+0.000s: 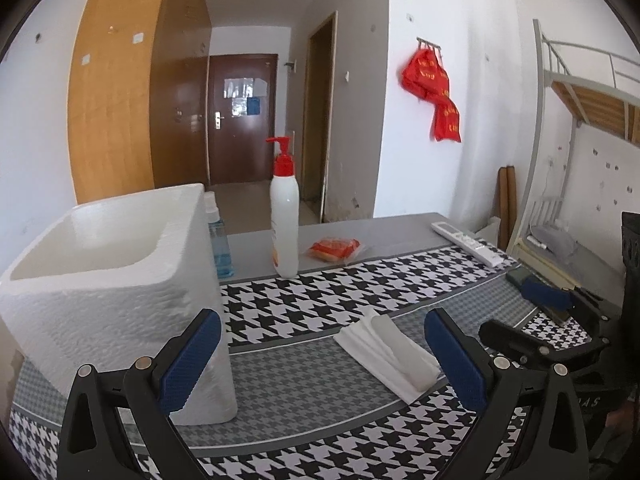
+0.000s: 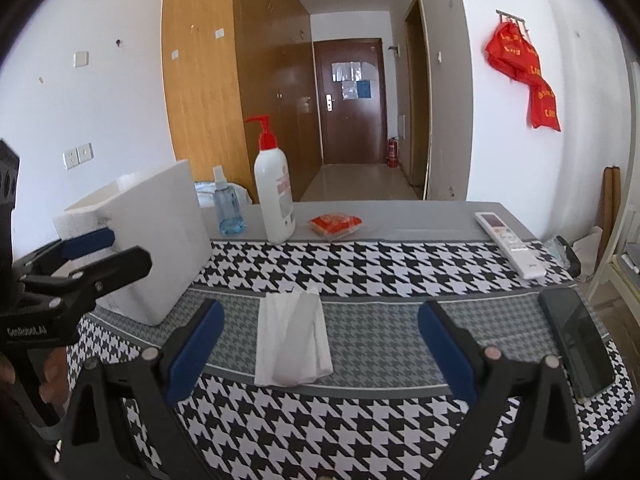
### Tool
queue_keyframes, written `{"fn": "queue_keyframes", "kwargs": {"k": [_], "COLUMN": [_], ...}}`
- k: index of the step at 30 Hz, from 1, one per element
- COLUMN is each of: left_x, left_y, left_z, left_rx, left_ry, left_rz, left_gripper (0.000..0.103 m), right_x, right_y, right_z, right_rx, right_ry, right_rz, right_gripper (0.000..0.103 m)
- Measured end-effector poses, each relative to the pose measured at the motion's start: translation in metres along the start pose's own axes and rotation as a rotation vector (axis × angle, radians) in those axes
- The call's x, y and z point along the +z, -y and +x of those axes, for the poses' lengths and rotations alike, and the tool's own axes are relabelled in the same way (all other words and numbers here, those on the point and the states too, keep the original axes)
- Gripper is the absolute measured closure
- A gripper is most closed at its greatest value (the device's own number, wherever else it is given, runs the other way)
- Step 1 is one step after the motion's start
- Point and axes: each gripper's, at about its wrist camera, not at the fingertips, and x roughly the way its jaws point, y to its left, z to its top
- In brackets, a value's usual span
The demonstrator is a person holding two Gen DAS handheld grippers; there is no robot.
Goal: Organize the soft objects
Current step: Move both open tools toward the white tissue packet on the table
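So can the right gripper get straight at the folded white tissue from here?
Probably yes: the right gripper is open, the folded white tissue lies flat between its fingers' line, nothing in between.

Folded cloth [image 2: 294, 338] on table [image 2: 420, 222], foam box [image 2: 148, 240] left, pump bottle [image 2: 274, 196] behind.

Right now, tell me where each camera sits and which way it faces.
Left wrist: on the left gripper, looking across the table toward the hallway door; its open fingers frame the folded white cloth, foam box at left, right gripper at right edge.
Right wrist: on the right gripper, facing likewise; open fingers, cloth ahead, left gripper at left.
Shared: cloth, box, lotion bottle, remote.
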Motion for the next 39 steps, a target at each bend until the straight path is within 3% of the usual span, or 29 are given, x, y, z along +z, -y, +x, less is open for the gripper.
{"fn": "queue_keyframes", "kwargs": {"k": [5,11,16,30,35,39], "left_x": [0.003,0.008,0.012,-0.003,-0.009,-0.014], "left_y": [0.009,0.015,0.017,0.024,0.027,0.030], "left_z": [0.012,0.025,0.038,0.076,0.078,0.080], "left_rx": [-0.021,-0.012,-0.009,-0.054,-0.042,-0.097], "left_ry": [-0.040,-0.069,-0.092,-0.152,-0.120,-0.121], "left_rz": [0.034,0.049,0.056,0.046,0.067,0.076], "left_gripper": [0.001,0.001,0.001,0.001,0.001,0.001], "right_x": [-0.003,-0.006,-0.010,-0.019,-0.022,-0.021], "right_y": [0.004,0.008,0.011,0.011,0.013,0.011], "right_z": [0.008,0.019,0.026,0.040,0.045,0.048], "right_rx": [-0.007,0.017,0.036,0.038,0.036,0.040], "right_ry": [-0.031,-0.068,-0.101,-0.180,-0.197,-0.200], "right_rz": [-0.012,-0.006,0.005,-0.013,-0.002,-0.005], "right_gripper": [0.006,0.021,0.040,0.041,0.041,0.041]}}
